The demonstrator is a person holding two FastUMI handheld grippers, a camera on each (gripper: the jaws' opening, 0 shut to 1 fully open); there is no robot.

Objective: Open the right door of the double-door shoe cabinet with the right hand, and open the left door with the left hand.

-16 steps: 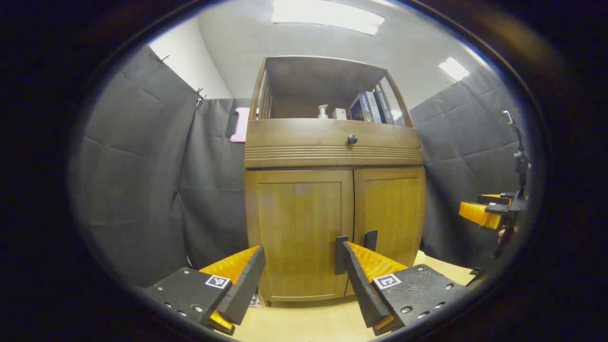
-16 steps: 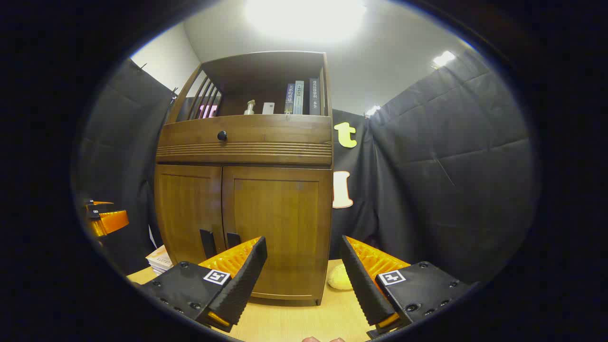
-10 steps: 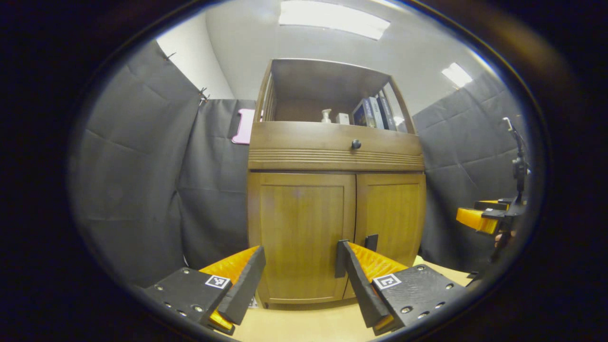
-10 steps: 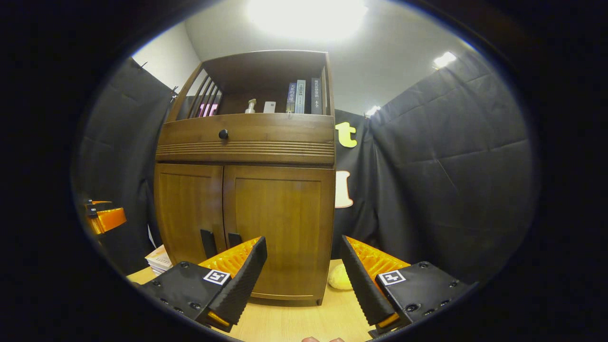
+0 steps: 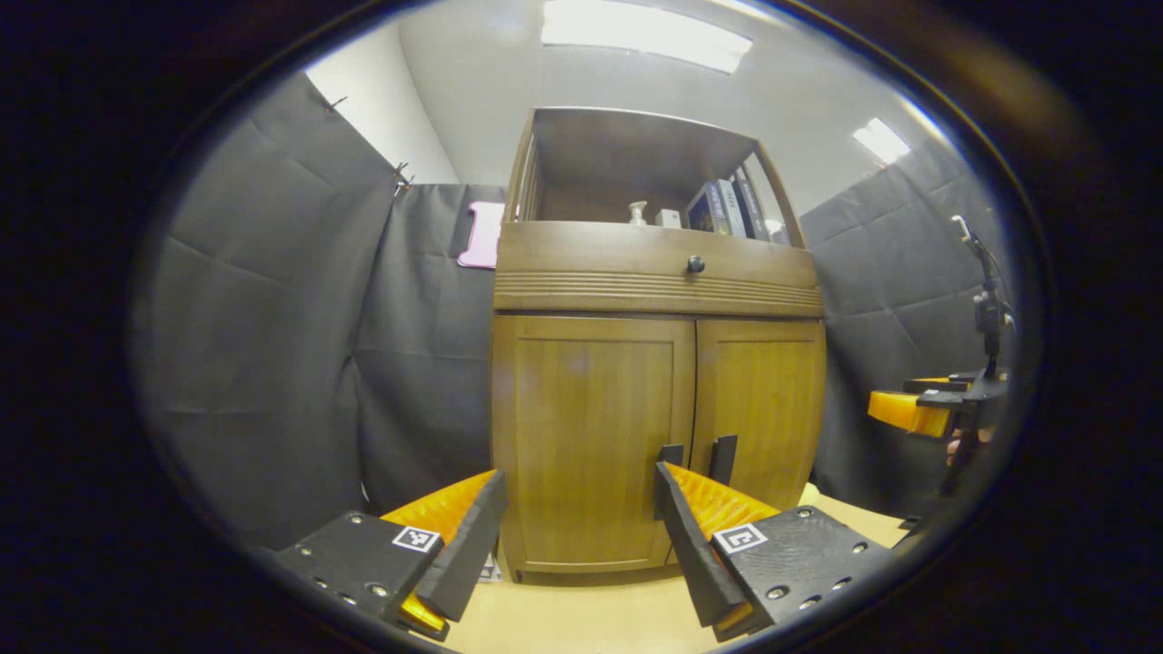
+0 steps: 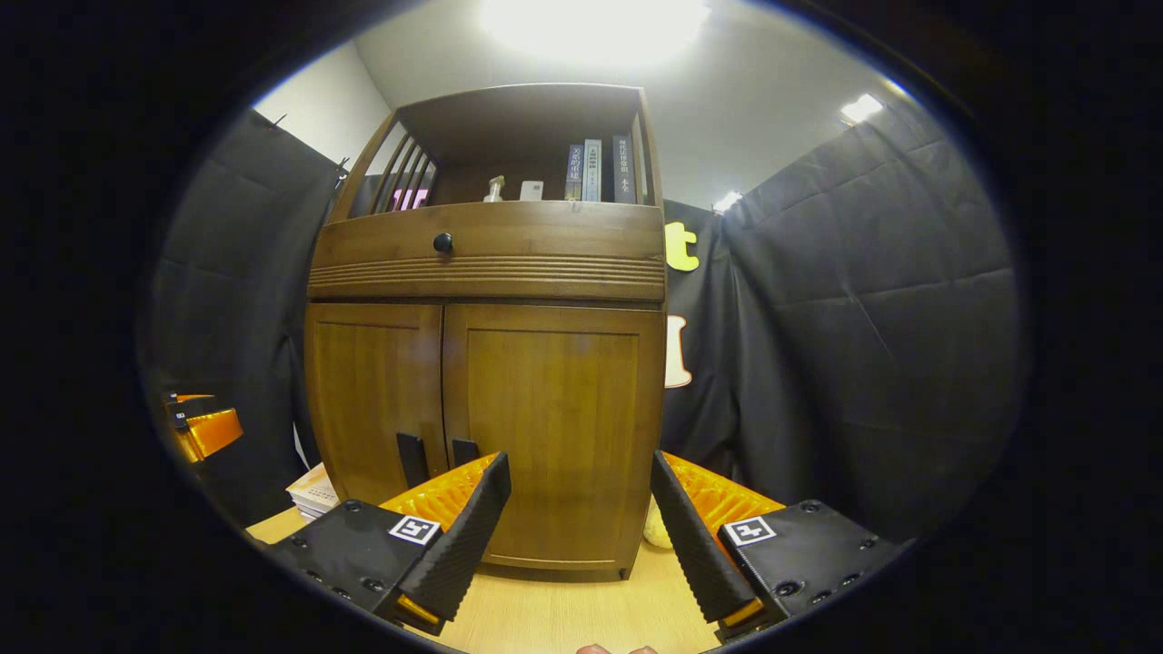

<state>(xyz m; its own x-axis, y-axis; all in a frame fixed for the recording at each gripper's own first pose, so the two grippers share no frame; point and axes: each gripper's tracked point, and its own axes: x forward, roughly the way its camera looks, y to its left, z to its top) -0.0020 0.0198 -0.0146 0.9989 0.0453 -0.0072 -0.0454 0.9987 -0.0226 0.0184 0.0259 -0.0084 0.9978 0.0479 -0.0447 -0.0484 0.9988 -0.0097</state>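
A wooden shoe cabinet (image 5: 656,282) (image 6: 486,272) stands ahead on a light table, both lower doors shut. The left door (image 5: 591,436) (image 6: 372,391) and right door (image 5: 759,409) (image 6: 550,427) each carry a black handle near the centre seam: left handle (image 5: 670,454) (image 6: 412,459), right handle (image 5: 723,459) (image 6: 463,451). My left gripper (image 5: 577,536) is open, a short way in front of the left door, empty. My right gripper (image 6: 580,527) is open before the right door, empty. The right gripper also shows far right (image 5: 918,411); the left gripper shows far left (image 6: 204,429).
Above the doors is a drawer with a black knob (image 5: 695,264) (image 6: 442,242) and an open shelf with books (image 6: 595,170) and a small bottle (image 6: 494,189). Stacked books (image 6: 313,490) lie left of the cabinet; a yellow soft object (image 6: 651,531) lies at its right foot.
Both grippers have come a little closer to the cabinet and shifted; the cabinet looks larger and sits further right in both views. Both stay open.
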